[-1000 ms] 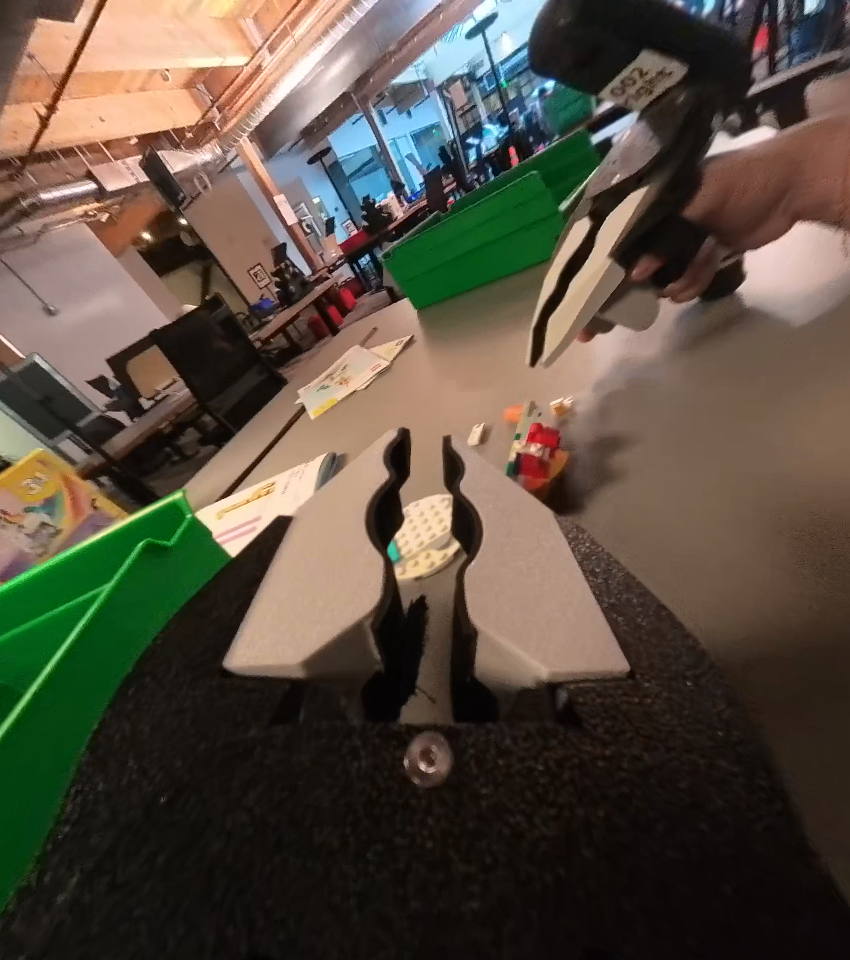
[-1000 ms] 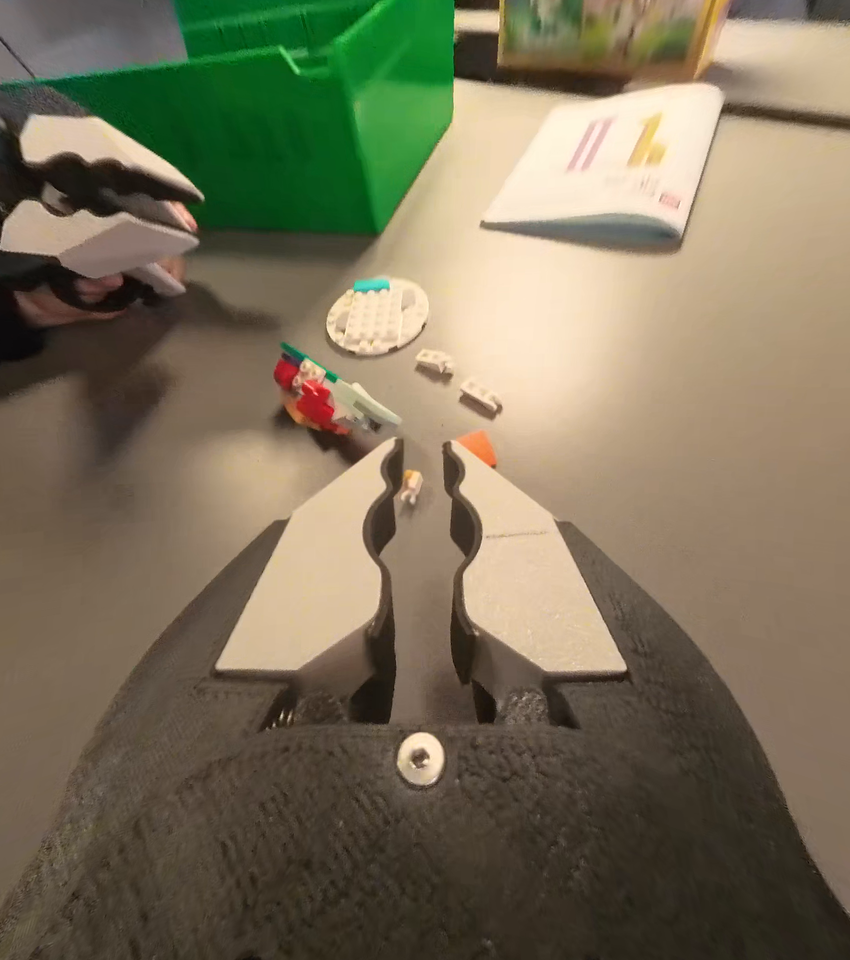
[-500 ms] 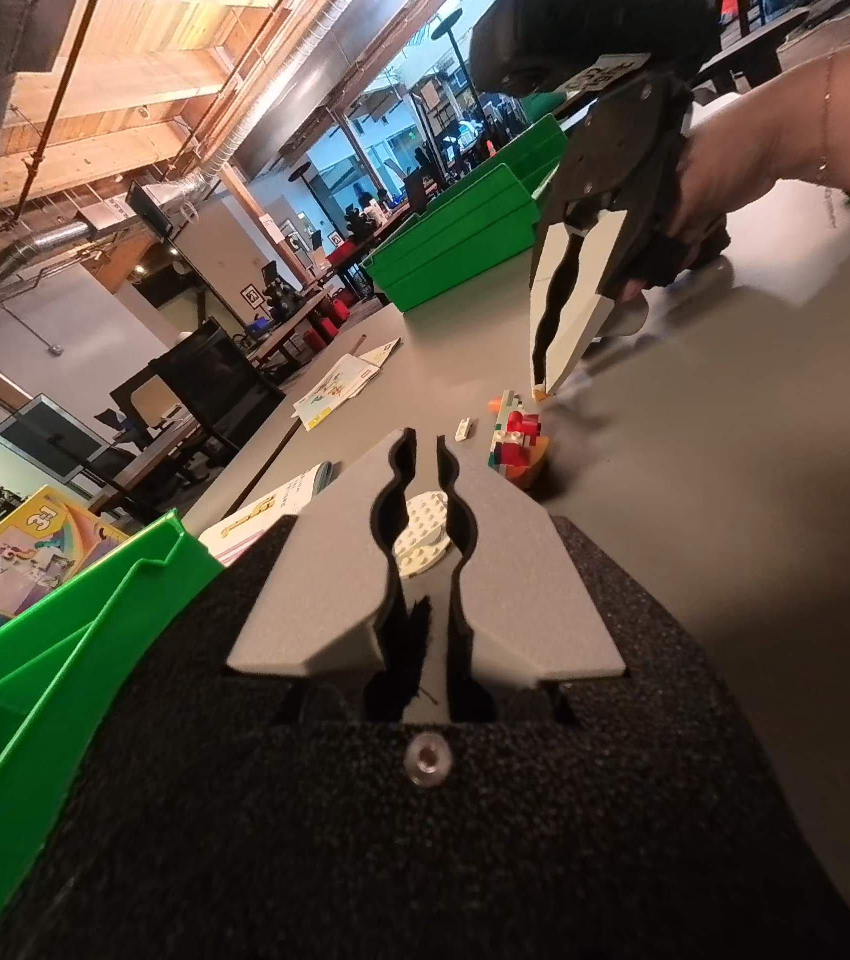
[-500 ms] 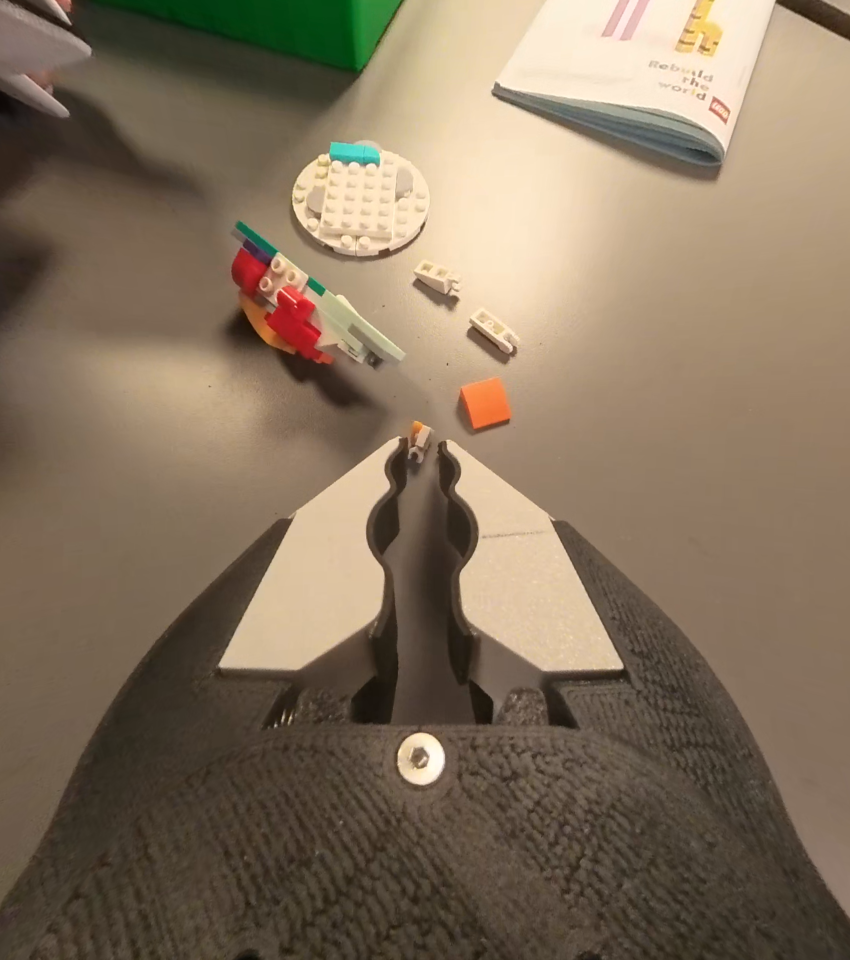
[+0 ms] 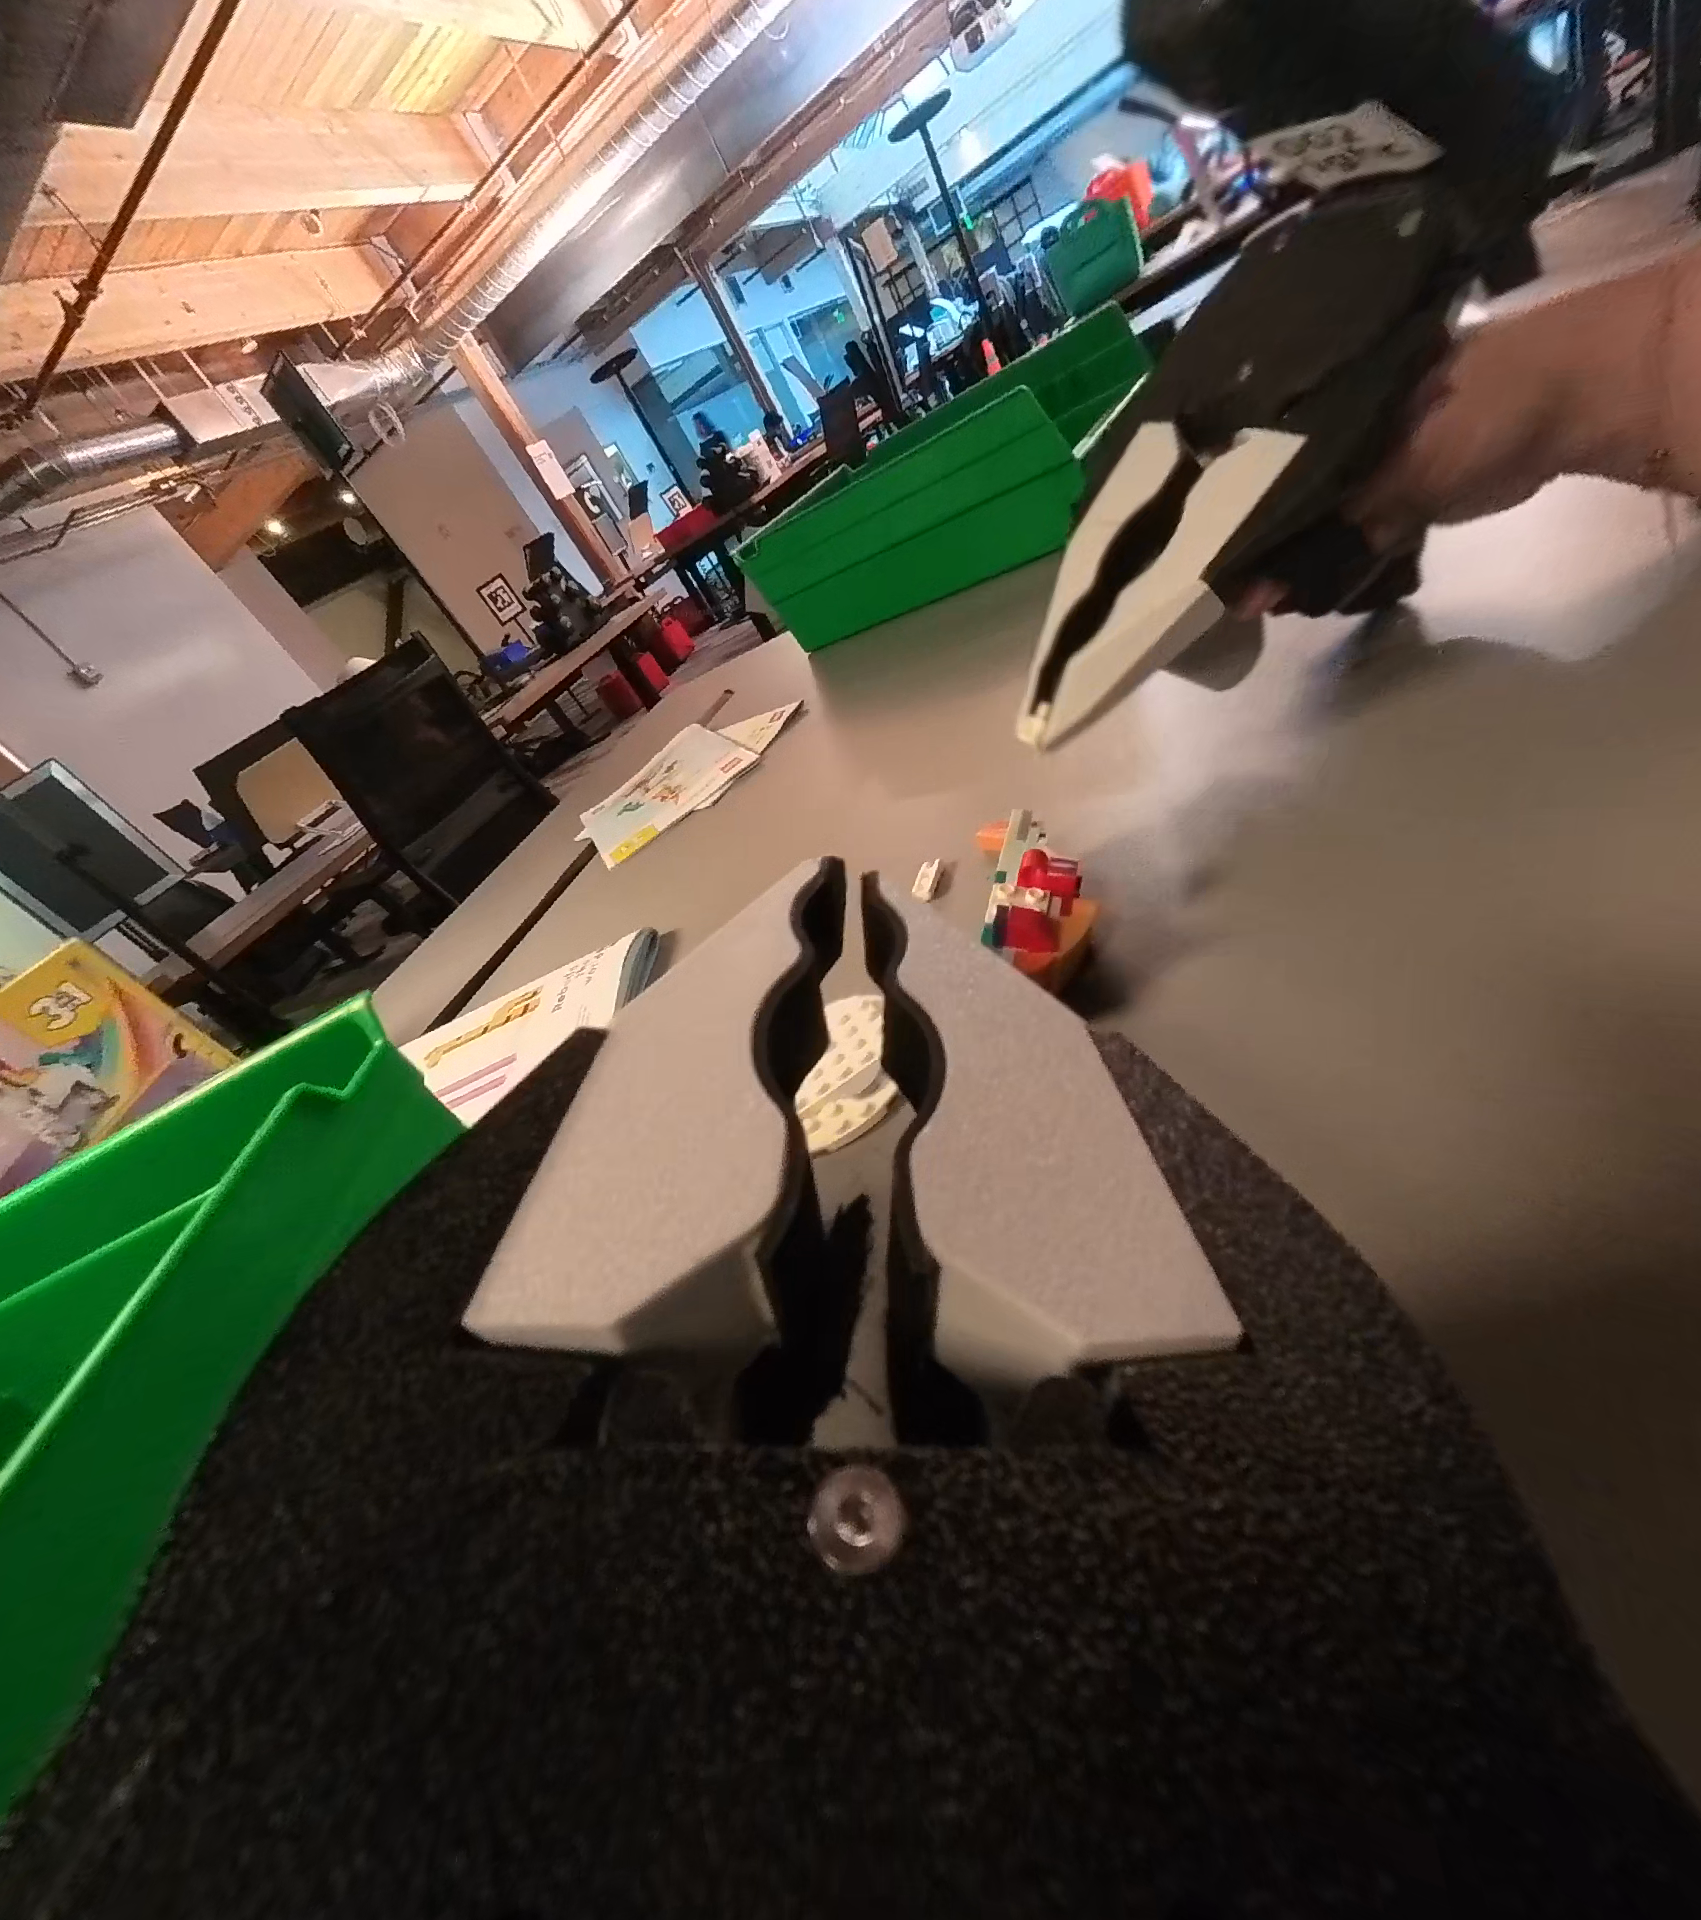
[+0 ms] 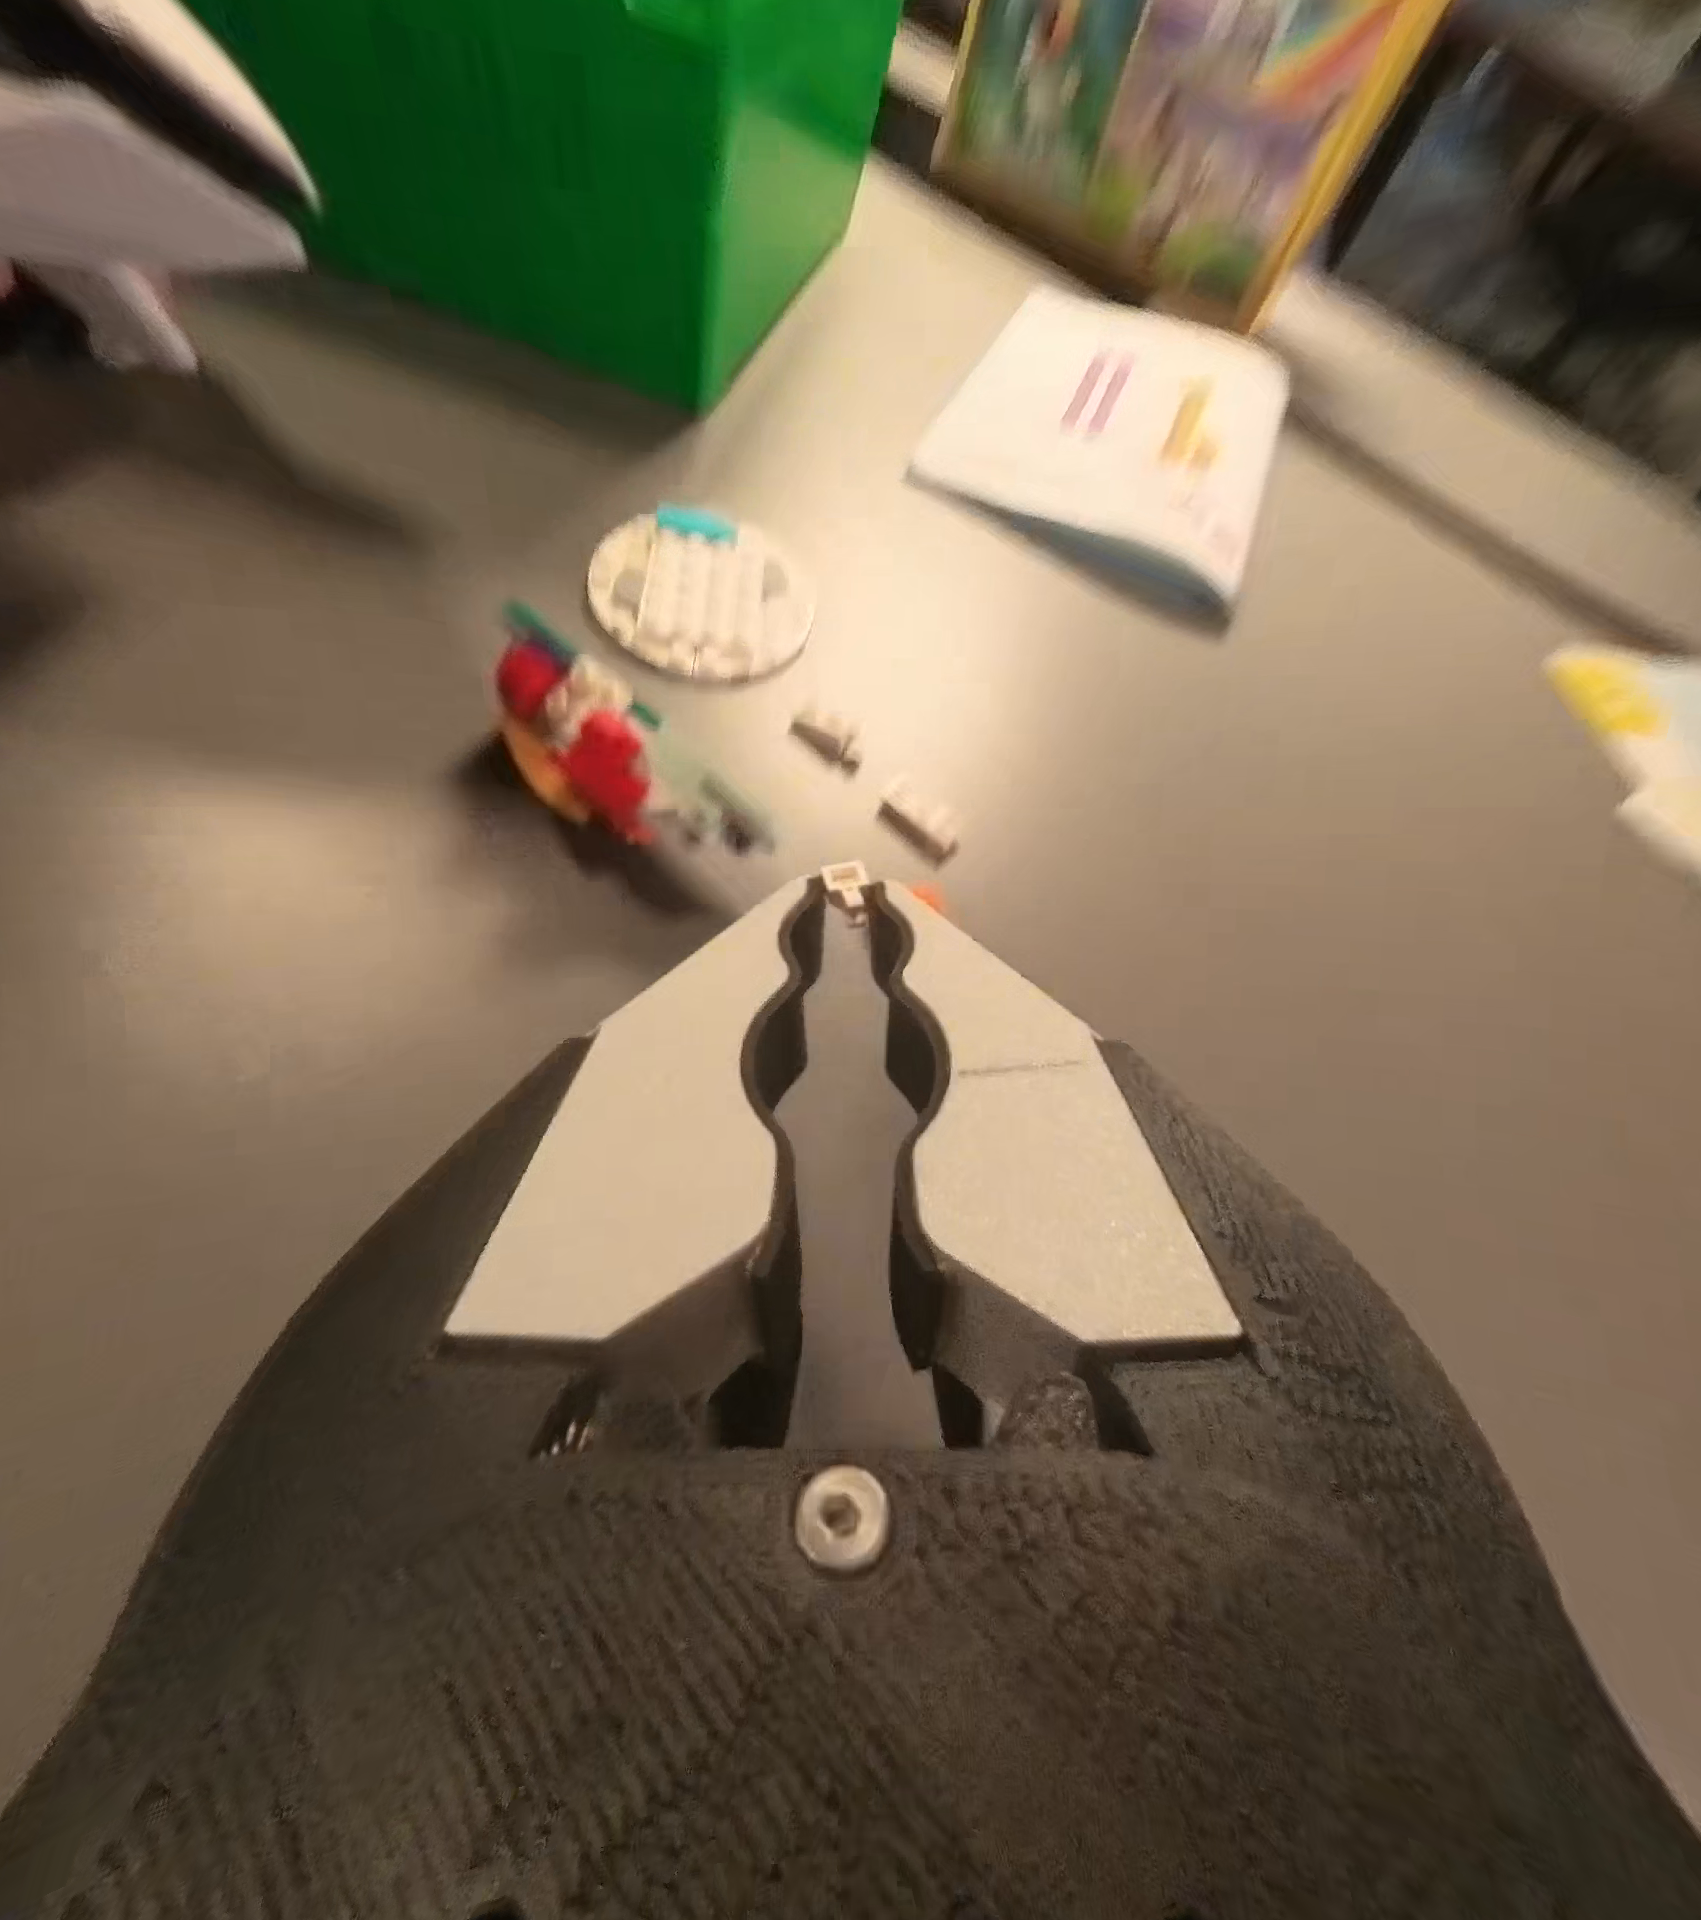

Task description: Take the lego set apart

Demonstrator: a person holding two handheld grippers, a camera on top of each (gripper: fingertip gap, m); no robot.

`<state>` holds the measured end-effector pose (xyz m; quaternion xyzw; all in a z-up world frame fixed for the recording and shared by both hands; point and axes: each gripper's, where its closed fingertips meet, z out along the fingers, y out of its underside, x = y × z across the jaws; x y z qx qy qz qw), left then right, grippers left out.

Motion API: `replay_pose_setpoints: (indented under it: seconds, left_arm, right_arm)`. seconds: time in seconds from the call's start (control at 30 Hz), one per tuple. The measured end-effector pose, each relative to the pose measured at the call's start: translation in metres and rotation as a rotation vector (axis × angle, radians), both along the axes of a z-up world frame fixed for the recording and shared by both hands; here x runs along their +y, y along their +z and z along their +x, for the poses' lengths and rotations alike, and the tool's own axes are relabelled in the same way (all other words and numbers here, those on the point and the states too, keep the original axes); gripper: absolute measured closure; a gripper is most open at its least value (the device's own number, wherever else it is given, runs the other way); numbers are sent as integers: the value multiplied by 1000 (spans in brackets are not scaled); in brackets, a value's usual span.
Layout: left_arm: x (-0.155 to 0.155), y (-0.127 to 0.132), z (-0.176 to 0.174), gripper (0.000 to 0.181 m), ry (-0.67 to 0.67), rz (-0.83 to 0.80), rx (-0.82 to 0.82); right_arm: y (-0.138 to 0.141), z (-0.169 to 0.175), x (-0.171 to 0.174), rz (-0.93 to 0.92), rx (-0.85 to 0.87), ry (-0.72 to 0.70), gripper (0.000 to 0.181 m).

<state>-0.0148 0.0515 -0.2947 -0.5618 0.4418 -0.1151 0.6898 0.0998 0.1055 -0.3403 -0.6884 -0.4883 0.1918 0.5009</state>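
Partway: right gripper is pinching a tiny pale piece above the surface; left gripper is nearly closed, empty. Red-orange lego cluster is lying still assembled beside round white plate and loose bits.

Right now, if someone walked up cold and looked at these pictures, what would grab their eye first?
Probably the red and orange lego cluster lying on the grey table, with the round white studded plate just beyond it. Next, the right gripper, raised above the table and pinching a tiny pale lego piece at its tips. Behind stands the bright green plastic bin.
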Motion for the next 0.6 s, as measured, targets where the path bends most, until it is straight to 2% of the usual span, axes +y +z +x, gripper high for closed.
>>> replay_pose_setpoints:
  seconds: [0.03, 0.13, 0.27, 0.43, 0.6]
  left_arm:
    - [-2, 1, 0, 180, -9, -3, -12]
    - [-11, 8, 3, 179, -65, -34, -82]
    - [-24, 20, 5, 168, -195, -178, -257]
    - [-20, 25, -2, 160, -244, -308, -379]
    - [-32, 25, 4, 163, -365, -379, -385]
  right_arm:
    - [13, -4, -1, 82, 56, -5, 175]
    - [42, -24, -19, 252, 188, 31, 175]
    - [61, -64, -51, 459, 229, 112, 175]
    - [69, -106, -87, 602, 246, 220, 175]
    - [77, -114, -98, 719, 254, 213, 175]
